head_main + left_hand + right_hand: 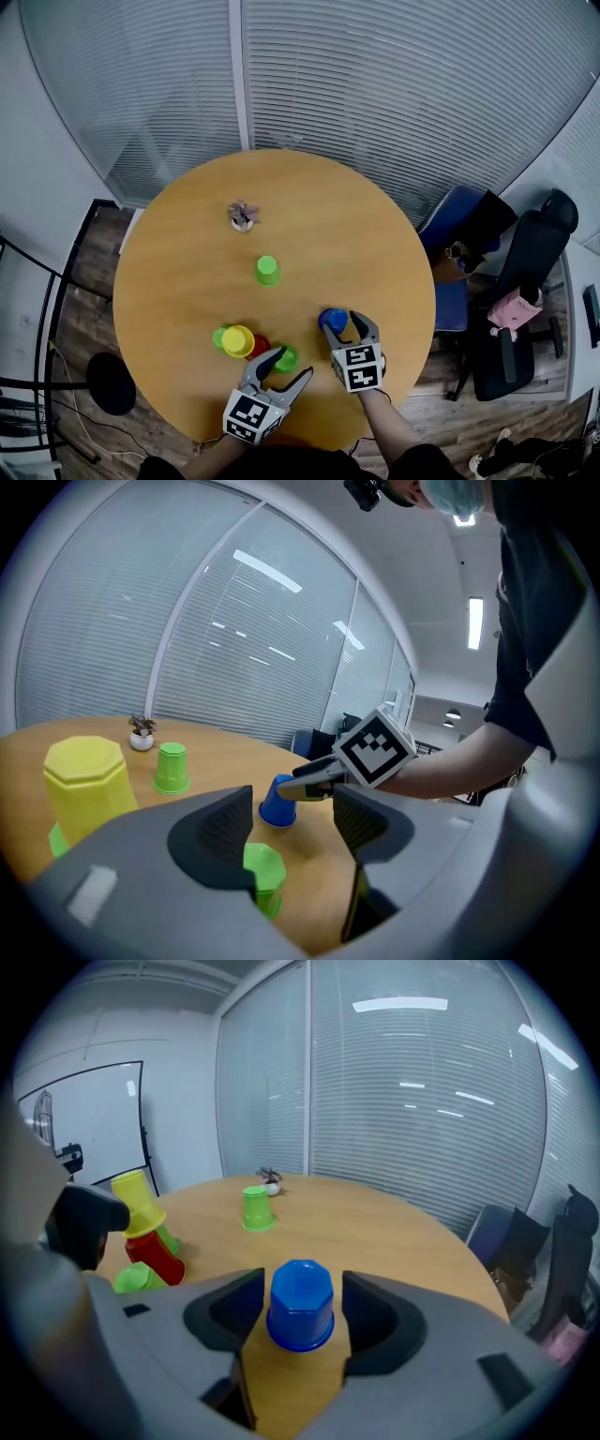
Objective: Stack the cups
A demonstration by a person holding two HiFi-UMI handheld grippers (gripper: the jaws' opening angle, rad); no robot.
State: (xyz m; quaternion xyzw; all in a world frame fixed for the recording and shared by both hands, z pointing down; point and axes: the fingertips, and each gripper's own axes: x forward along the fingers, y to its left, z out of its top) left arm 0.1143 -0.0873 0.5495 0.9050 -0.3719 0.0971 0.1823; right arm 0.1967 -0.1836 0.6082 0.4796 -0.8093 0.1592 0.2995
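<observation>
A round wooden table (169,281) has cups on it, and they all stand upside down. The blue cup (300,1304) is at the near edge, on the right. The right gripper (345,325) has one jaw on each side of the blue cup. Its jaws are apart, with a thin gap on both sides, so it is not squeezing the cup.

The left gripper (293,363) is wide open too. A small green cup (262,874) sits on the table between its jaws, just beside the left-hand jaw. The jaws are not pressing on it.

A bit to the left is a little bunch of cups. The yellow cup (237,340) sits on top of the red cup (155,1256) and leans over. A second green cup (218,336) peeks out right beside them.

A lone green cup (267,270) stands by itself near the middle of the table, well apart from the others. Past it, toward the far side, is a tiny plant pot (243,217).

A blue chair (459,220) and a black chair (530,272) stand off to the right of the table.
</observation>
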